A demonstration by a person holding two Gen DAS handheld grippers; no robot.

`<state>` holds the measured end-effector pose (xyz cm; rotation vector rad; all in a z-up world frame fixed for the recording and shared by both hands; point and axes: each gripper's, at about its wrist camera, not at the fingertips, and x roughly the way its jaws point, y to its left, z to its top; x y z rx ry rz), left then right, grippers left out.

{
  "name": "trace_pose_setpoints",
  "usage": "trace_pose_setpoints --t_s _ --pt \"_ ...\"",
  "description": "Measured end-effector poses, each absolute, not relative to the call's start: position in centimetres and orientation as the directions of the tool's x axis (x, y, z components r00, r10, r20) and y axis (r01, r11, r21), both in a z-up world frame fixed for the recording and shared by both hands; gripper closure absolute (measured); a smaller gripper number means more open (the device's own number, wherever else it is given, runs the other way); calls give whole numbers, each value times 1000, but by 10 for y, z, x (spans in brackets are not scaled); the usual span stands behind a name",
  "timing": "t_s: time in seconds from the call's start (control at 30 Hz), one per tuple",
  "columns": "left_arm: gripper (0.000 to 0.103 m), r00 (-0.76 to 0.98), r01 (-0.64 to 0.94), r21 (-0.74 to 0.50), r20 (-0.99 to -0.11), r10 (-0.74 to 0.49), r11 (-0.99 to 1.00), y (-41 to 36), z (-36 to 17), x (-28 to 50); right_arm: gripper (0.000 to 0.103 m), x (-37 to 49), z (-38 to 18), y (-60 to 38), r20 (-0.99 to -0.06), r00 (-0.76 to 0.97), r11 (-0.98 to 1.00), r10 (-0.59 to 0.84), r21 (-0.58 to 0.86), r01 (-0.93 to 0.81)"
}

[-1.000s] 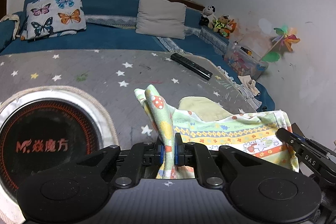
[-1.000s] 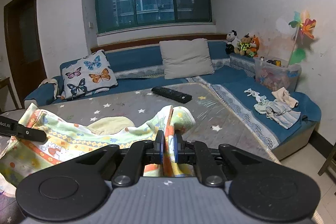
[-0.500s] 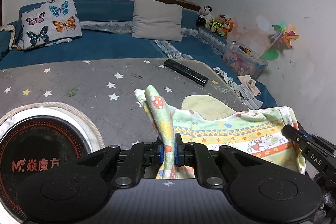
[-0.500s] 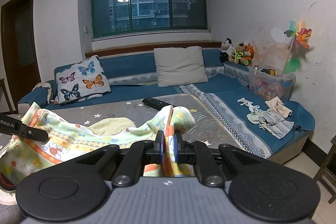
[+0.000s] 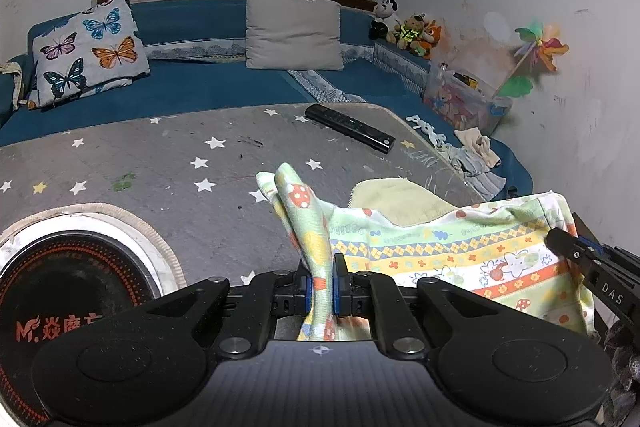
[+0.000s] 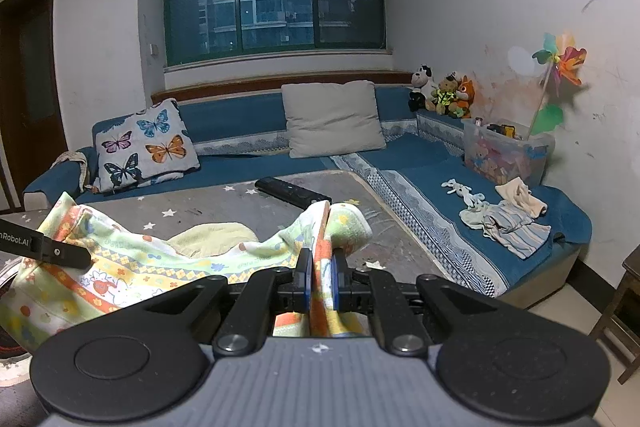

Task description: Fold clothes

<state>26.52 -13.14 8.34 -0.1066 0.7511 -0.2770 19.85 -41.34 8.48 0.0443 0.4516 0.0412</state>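
A small patterned garment (image 5: 460,251), pale green with yellow and orange bands, hangs stretched between the two grippers above a grey star-print table (image 5: 160,163). The left gripper (image 5: 321,283) is clamped on one bunched corner, cloth pinched between its blue pads. The right gripper (image 6: 321,279) is clamped the same way on the other corner, and the fabric sags in the middle between them. A pale yellow cloth (image 6: 212,235) lies flat on the table just behind the sagging garment. Further back on the table sits a black remote (image 5: 350,127). A round black stove plate (image 5: 60,291) is set in the table at the left. Behind the table runs a blue sofa (image 6: 440,163) with a butterfly cushion (image 6: 144,147), a grey cushion (image 6: 332,119) and a small pile of clothes (image 6: 504,223)
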Motion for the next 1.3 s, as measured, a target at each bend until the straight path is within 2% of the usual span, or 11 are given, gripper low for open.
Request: trace_pose_setpoints --t_s 0.73,0.97,1.03,1.2,1.3 --pt "93 631 188 -182 -731 -261 965 -136 42 286 94 210 55 -421 -515 856 997 42 70 -6" --pt "84 621 165 -158 -750 -227 974 -129 32 287 92 214 45 -426 -541 841 998 17 63 20" --pt "79 625 155 -145 -752 -211 977 -127 31 287 92 214 44 -428 -542 841 998 12 65 28" --pt "59 631 130 -124 -755 -178 984 -122 28 288 88 213 44 -430 -541 841 997 12 65 28" --pt "52 629 128 -120 -757 -175 984 -123 28 288 85 215 42 -427 -546 837 998 22 68 18"
